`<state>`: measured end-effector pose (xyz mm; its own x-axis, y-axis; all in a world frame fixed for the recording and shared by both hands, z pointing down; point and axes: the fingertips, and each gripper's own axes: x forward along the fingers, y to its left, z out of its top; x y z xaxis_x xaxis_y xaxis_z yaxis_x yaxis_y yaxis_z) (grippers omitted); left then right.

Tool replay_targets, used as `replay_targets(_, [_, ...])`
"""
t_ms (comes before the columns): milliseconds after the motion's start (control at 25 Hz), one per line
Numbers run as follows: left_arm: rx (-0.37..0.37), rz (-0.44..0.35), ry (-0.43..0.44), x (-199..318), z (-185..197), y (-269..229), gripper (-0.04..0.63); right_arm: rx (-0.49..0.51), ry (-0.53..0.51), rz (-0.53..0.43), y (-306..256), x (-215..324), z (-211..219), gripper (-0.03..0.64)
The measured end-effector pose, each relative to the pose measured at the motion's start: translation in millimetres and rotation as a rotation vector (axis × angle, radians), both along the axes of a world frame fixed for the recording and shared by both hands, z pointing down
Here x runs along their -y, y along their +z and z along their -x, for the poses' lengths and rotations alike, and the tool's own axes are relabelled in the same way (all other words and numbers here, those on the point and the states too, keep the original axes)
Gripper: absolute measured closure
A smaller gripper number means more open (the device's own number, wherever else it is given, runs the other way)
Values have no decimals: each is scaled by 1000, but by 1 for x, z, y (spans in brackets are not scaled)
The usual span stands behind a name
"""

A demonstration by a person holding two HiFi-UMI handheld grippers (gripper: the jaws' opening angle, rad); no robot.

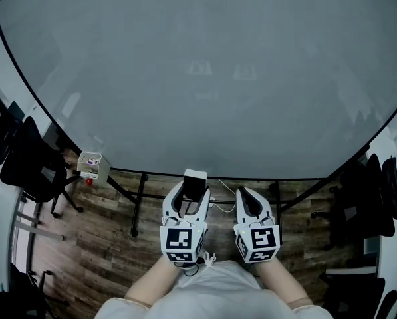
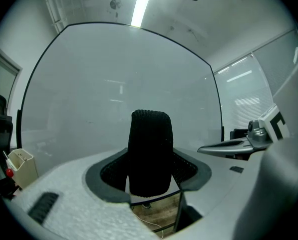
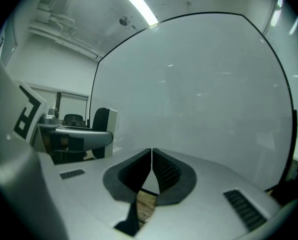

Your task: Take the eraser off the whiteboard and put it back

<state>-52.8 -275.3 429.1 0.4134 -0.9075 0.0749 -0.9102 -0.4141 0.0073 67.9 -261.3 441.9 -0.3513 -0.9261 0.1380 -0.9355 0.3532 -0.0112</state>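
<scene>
A black-faced eraser with a white body stands upright between the jaws of my left gripper, which is shut on it. In the left gripper view the eraser fills the gap of the left gripper, its felt side toward the camera. It is held just in front of the lower edge of the large whiteboard; whether it touches the board I cannot tell. My right gripper hangs beside it on the right. In the right gripper view its jaws meet with nothing between them, and the eraser shows at the left.
A small white marker holder hangs at the board's lower left edge. Black office chairs stand at the left and right. The board's black stand legs and a white cable lie on the wooden floor below.
</scene>
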Motion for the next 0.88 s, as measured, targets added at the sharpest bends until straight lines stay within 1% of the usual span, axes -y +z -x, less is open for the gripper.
replay_targets(200, [-1, -18, -7, 15, -1, -17, 347, -1, 4, -1, -3, 8, 0, 588])
replay_targets(320, [9, -58, -2, 28, -2, -34, 347, -4, 7, 0, -2, 13, -1, 588])
replay_targets(480, [2, -113, -8, 49, 3, -65, 347, -3, 12, -4, -5, 21, 0, 588])
replay_targets(600, [-21, -139, -12, 64, 5, -84, 347, -4, 16, -2, -4, 25, -2, 588])
replay_targets(680, [-28, -145, -11, 75, 5, -90, 347, -2, 21, 2, -2, 28, -3, 588])
replay_targets(880, [-4, -128, -15, 99, 4, -95, 347, 6, 17, 5, 0, 35, 3, 588])
